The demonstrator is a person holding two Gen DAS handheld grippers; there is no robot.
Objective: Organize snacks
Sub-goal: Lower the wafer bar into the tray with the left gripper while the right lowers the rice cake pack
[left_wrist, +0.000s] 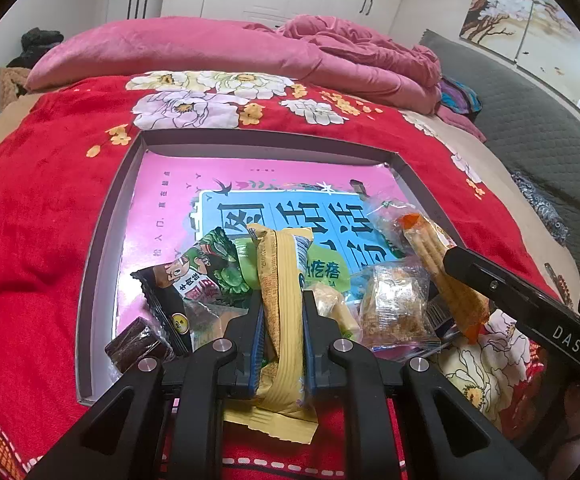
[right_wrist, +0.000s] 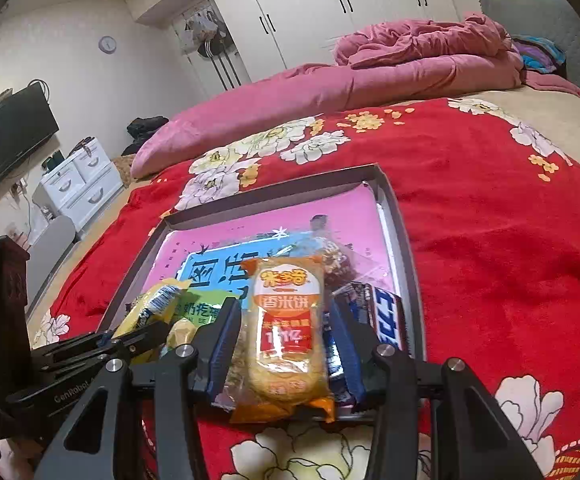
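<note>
Red floral bedding fills both views, with a pink quilt bunched along the upper part of each frame and white wardrobes behind. At the centre of the left wrist view lies a shallow grey box (left_wrist: 102,240) with a pink printed sheet on its floor. Its lower half is crowded with snacks: a green packet (left_wrist: 206,264), a dark bar (left_wrist: 138,340), a clear crumbly pack (left_wrist: 393,304); its upper half is bare.

The left gripper (left_wrist: 284,300) is pressed tight on a long yellow wrapper (left_wrist: 280,280), held above the box's near edge at lower centre. In the right wrist view the right gripper (right_wrist: 284,316) has an orange rice-cracker pack (right_wrist: 286,332) between its fingers; the jaws look slightly spread, and whether the pads press it I cannot tell.

Judging by the heap, sorting seems barely begun: nothing is lined up, and both packs await placing.
</note>
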